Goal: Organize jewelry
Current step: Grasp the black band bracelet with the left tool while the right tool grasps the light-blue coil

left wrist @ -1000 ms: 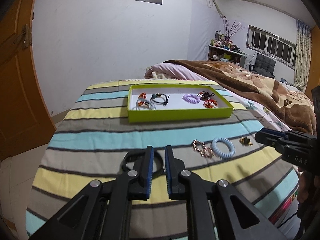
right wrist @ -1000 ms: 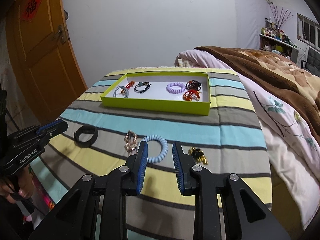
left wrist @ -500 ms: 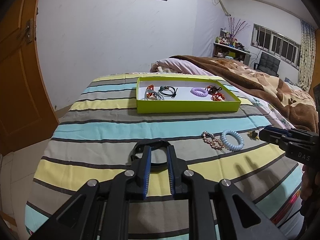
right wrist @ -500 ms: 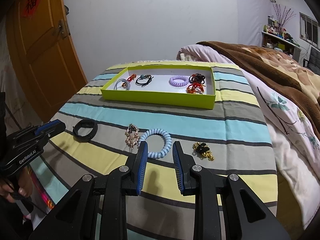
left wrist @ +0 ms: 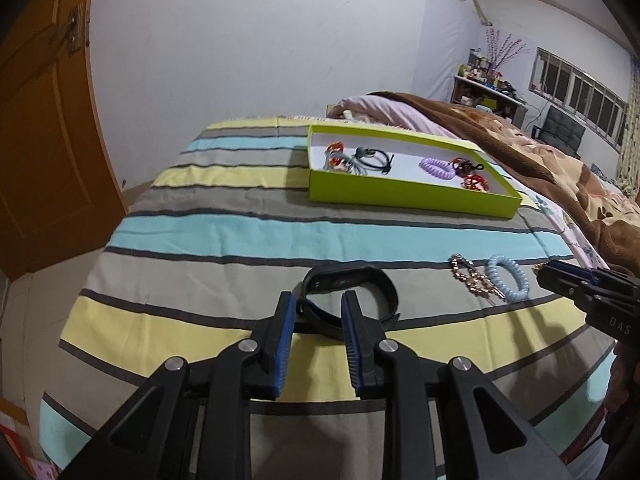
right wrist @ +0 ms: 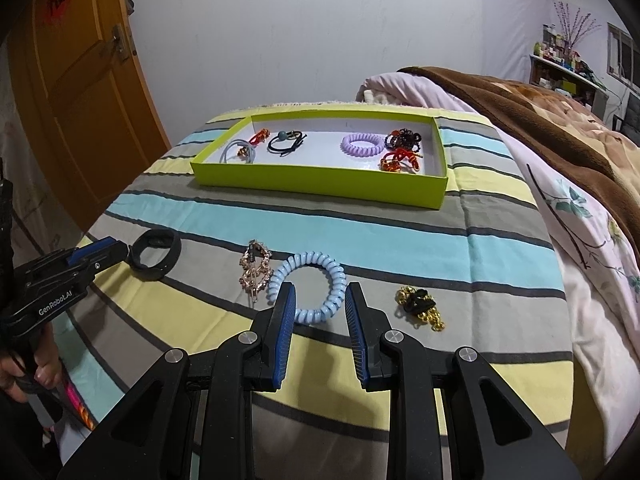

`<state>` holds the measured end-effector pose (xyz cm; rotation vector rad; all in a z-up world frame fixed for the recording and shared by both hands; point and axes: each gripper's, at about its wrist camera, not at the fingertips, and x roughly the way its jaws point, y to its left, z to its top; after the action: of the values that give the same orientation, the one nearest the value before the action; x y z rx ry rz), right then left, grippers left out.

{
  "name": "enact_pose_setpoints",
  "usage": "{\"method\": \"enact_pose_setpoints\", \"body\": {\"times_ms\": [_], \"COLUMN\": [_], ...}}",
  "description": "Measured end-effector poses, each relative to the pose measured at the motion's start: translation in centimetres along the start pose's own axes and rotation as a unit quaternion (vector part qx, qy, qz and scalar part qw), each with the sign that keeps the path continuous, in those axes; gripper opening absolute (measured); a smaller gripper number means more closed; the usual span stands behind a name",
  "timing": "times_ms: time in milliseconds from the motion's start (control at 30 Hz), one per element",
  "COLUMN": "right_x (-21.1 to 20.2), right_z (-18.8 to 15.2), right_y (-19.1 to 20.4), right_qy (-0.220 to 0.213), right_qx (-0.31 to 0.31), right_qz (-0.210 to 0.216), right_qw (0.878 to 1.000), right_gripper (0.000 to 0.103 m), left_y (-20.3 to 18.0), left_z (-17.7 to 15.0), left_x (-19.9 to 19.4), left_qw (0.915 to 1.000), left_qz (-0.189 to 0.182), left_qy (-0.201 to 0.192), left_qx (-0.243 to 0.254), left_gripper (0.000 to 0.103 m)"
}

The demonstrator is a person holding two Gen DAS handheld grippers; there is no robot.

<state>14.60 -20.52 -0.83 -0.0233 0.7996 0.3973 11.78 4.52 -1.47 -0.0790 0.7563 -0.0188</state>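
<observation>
Your left gripper [left wrist: 318, 300] has its jaws opening around the near edge of the black band [left wrist: 352, 300] on the striped cloth [left wrist: 240, 232]. Your right gripper [right wrist: 320, 292] sits apart, straddling the blue coil tie [right wrist: 310, 286], not pinching it. The green tray [right wrist: 320, 184] lies farther back.

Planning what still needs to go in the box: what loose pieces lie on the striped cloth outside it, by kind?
Black wristband: 1
Rose-gold hair clip: 1
Pale blue spiral hair tie: 1
Gold-and-black chain piece: 1
Total: 4
</observation>
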Motion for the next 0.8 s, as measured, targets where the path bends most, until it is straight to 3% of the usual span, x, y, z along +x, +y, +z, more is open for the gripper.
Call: {"method": "enact_pose_setpoints", "body": {"times_ms": [467, 633, 800], "right_x": [2.7, 3.3, 3.6], "right_z": [0.6, 0.7, 0.8], "right_y": [0.0, 0.2, 0.6], "right_qy": [0.032, 0.040, 0.042], "right_qx": [-0.007, -0.012, -0.023], "right_qz": [-0.012, -0.014, -0.017], "right_qw": [0.999, 0.999, 0.999], "right_gripper": [0.026, 0.026, 0.011], "left_y": [-0.1, -0.6, -0.6], "left_z": [0.6, 0.7, 0.8], "left_x": [2.3, 2.6, 2.7], "left_qw": [0.9994, 0.9994, 0.9994], "left_qz": [0.007, 0.020, 0.015], "left_qy": [0.029, 0.028, 0.030], "left_qx": [-0.015, -0.004, 0.003], "left_gripper": [0.025, 0.018, 0.012]}}
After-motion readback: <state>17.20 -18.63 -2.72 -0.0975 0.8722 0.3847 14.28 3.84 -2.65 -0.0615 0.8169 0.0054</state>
